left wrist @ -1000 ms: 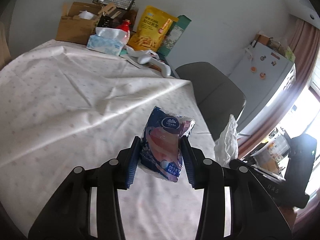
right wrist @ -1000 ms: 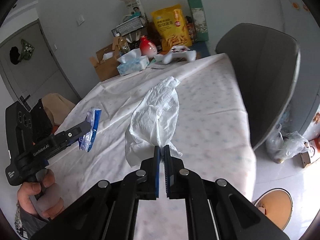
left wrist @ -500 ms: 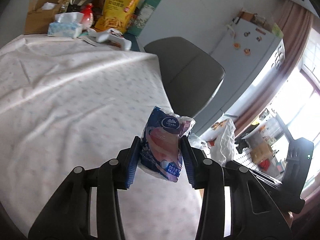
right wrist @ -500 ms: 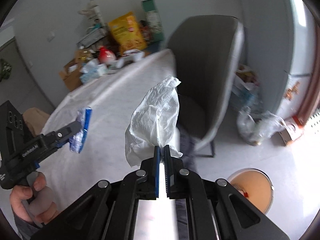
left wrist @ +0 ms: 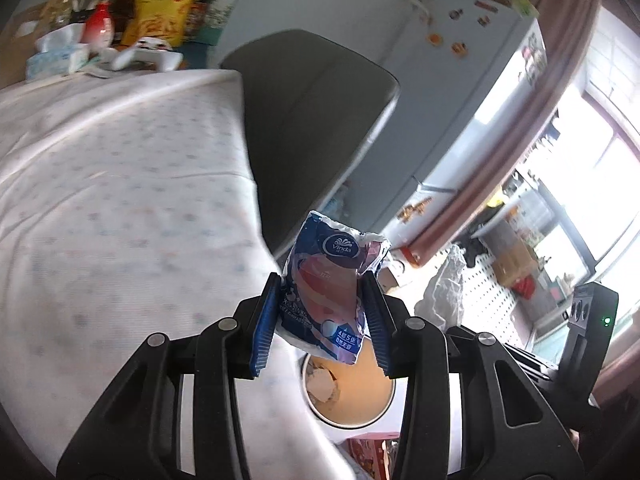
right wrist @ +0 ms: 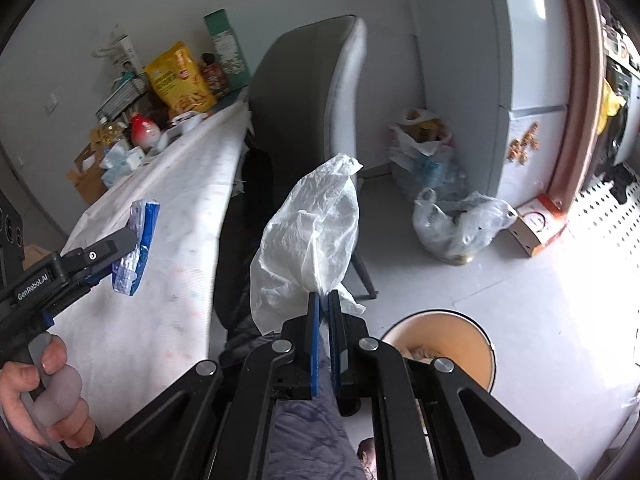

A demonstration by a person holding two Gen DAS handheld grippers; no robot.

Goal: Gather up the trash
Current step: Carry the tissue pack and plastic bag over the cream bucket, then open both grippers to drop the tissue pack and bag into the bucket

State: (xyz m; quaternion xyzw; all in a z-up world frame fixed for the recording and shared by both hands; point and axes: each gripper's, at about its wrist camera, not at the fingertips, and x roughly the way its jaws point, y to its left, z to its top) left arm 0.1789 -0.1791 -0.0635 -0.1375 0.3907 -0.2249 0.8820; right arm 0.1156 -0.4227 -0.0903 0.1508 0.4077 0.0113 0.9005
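Note:
My left gripper (left wrist: pixel 322 292) is shut on a blue and pink tissue packet (left wrist: pixel 328 292), which stands upright between the blue pads. It hangs past the table's edge, above a round tan bin (left wrist: pixel 352 396) on the floor. My right gripper (right wrist: pixel 323 300) is shut on a crumpled white tissue (right wrist: pixel 308 236) that rises above its fingertips. The same bin (right wrist: pixel 444 340) lies just right of and below it. In the right wrist view the left gripper (right wrist: pixel 132 240) with the packet (right wrist: pixel 138 248) is at the left, held by a hand (right wrist: pixel 44 400). The white tissue (left wrist: pixel 444 296) also shows in the left wrist view.
A table with a white patterned cloth (left wrist: pixel 120 208) fills the left. A grey chair (right wrist: pixel 304 120) stands at its edge. Snack bags, a tissue box and cartons (left wrist: pixel 120 28) crowd the far end. Filled plastic bags (right wrist: pixel 456 224) and a fridge (left wrist: pixel 472 100) stand beyond on the pale floor.
Both grippers have swung from over the table to the right, past its edge, and a little lower, keeping their loads. The tan bin has come into view beneath them.

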